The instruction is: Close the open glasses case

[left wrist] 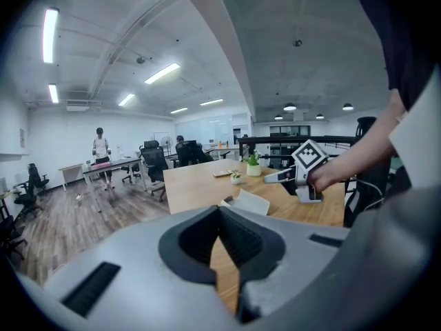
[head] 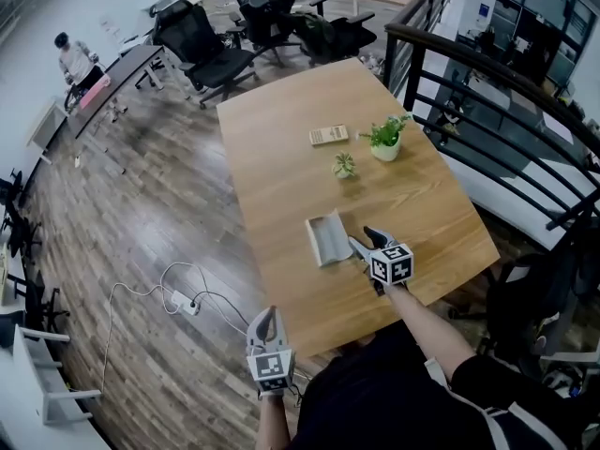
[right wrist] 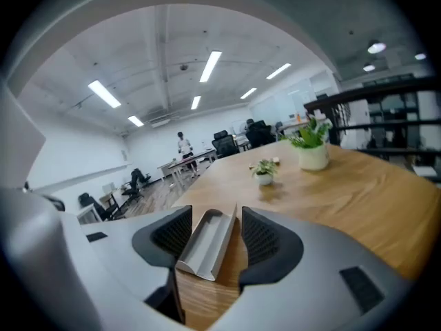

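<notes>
Your right gripper (head: 364,242) hovers low over the table (head: 281,157), with its jaws apart and clamping nothing. Its tips sit just beside the right long side of the case (head: 328,239). In the right gripper view the case lies straight ahead in the gap between the two ribbed pads, but neither pad presses on it.

The grey case is open, and its shallow trough and raised lid form a V. It lies in the near half of the table, a little closer to the left edge than the right, with its long axis running away from you.

Your left gripper (head: 266,315) is off the table, held over the wood floor (head: 141,214) just past the near left corner. Its jaws meet at the tips and hold nothing.

Farther up the table a small plant (head: 344,165) stands near the middle. A bigger plant in a white pot (head: 385,141) stands beside it toward the right edge, and a flat tan item (head: 328,135) lies just beyond them.

On the floor left of the table a white power strip (head: 187,305) lies with its cords looped. Black chairs (head: 211,50) crowd the far end, and a dark railing (head: 487,101) runs along the right side.
</notes>
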{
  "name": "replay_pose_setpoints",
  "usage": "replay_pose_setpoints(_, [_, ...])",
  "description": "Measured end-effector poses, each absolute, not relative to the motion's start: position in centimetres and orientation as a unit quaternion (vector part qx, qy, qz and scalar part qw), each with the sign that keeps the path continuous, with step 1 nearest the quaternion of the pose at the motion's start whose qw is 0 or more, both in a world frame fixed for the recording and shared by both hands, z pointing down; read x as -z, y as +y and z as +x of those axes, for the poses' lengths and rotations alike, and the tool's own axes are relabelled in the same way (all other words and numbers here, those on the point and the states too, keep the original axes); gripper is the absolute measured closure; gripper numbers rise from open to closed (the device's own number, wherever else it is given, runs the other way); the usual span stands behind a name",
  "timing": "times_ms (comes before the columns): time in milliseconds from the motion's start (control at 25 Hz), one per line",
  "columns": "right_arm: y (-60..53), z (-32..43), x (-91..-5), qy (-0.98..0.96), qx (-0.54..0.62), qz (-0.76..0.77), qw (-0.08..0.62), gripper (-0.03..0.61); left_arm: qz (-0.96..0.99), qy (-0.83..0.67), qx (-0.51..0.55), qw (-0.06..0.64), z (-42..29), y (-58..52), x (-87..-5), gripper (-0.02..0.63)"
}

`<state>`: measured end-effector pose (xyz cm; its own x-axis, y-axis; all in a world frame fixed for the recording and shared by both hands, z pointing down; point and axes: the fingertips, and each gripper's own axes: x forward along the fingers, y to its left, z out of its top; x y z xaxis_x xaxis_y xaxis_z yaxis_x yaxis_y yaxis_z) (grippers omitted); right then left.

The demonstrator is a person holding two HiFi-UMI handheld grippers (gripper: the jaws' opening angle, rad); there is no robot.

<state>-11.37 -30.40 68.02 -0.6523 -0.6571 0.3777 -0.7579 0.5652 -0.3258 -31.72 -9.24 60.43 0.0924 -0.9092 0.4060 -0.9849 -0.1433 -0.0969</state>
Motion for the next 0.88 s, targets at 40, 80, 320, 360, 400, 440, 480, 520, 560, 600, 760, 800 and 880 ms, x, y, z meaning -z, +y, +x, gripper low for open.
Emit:
replay_pose_setpoints(40, [-30.9, -11.2, -69.1, -0.867, -0.264, 0.412, 0.101, 0.345, 0.732, -0.646, -0.189, 0.102, -31.8, -8.9, -60.4, 0.615])
replay_pose_setpoints(80, [-31.3, -11.0, -70.1, -0.856, -0.289, 0.418, 0.095, 0.350, 0.732, -0.646, -0.190, 0.102, -31.8, -8.7, -60.3, 0.615])
replay_pose_setpoints(320, [-31.2, -11.3, -75.3, -0.800, -0.404, 0.438, 0.071, 0.359, 0.706, -0.673, -0.189, 0.114, -34.4, -6.8, -60.3, 0.615])
replay_pose_setpoints(360, [-31.1, -11.3, -75.8, -0.797, -0.409, 0.438, 0.076, 0.359, 0.703, -0.676, -0.189, 0.117, -34.8, -6.6, -60.3, 0.615])
replay_pose_setpoints(400, [-31.2, -11.4, -76.2, -0.796, -0.411, 0.438, 0.081, 0.360, 0.701, -0.677, -0.190, 0.121, -35.2, -6.5, -60.4, 0.615])
replay_pose_setpoints(440, [-31.3, -11.7, -76.6, -0.795, -0.413, 0.437, 0.083, 0.360, 0.699, -0.678, -0.192, 0.124, -35.5, -6.3, -60.5, 0.615])
replay_pose_setpoints(480, [-31.3, -12.0, -76.9, -0.793, -0.417, 0.435, 0.084, 0.360, 0.695, -0.680, -0.193, 0.128, -35.9, -6.0, -60.6, 0.615])
replay_pose_setpoints(520, [-31.2, -12.2, -77.2, -0.791, -0.422, 0.434, 0.084, 0.360, 0.692, -0.683, -0.193, 0.131, -36.2, -5.5, -60.7, 0.615])
replay_pose_setpoints(560, [-31.0, -12.3, -77.5, -0.789, -0.427, 0.433, 0.084, 0.360, 0.688, -0.686, -0.194, 0.133, -36.4, -5.0, -60.8, 0.615])
replay_pose_setpoints(600, [-30.8, -12.4, -77.7, -0.788, -0.430, 0.433, 0.085, 0.360, 0.686, -0.689, -0.195, 0.132, -36.6, -4.6, -60.9, 0.615])
replay_pose_setpoints(760, [-30.8, -12.2, -77.4, -0.789, -0.426, 0.433, 0.091, 0.374, 0.686, -0.691, -0.194, 0.117, -36.8, -4.7, -60.7, 0.615])
replay_pose_setpoints(800, [-30.9, -12.3, -77.3, -0.790, -0.423, 0.433, 0.094, 0.384, 0.685, -0.693, -0.194, 0.116, -36.8, -4.8, -60.7, 0.615])
replay_pose_setpoints(880, [-31.0, -12.2, -77.3, -0.793, -0.417, 0.432, 0.101, 0.438, 0.682, -0.694, -0.198, 0.118, -36.9, -4.8, -61.0, 0.615])
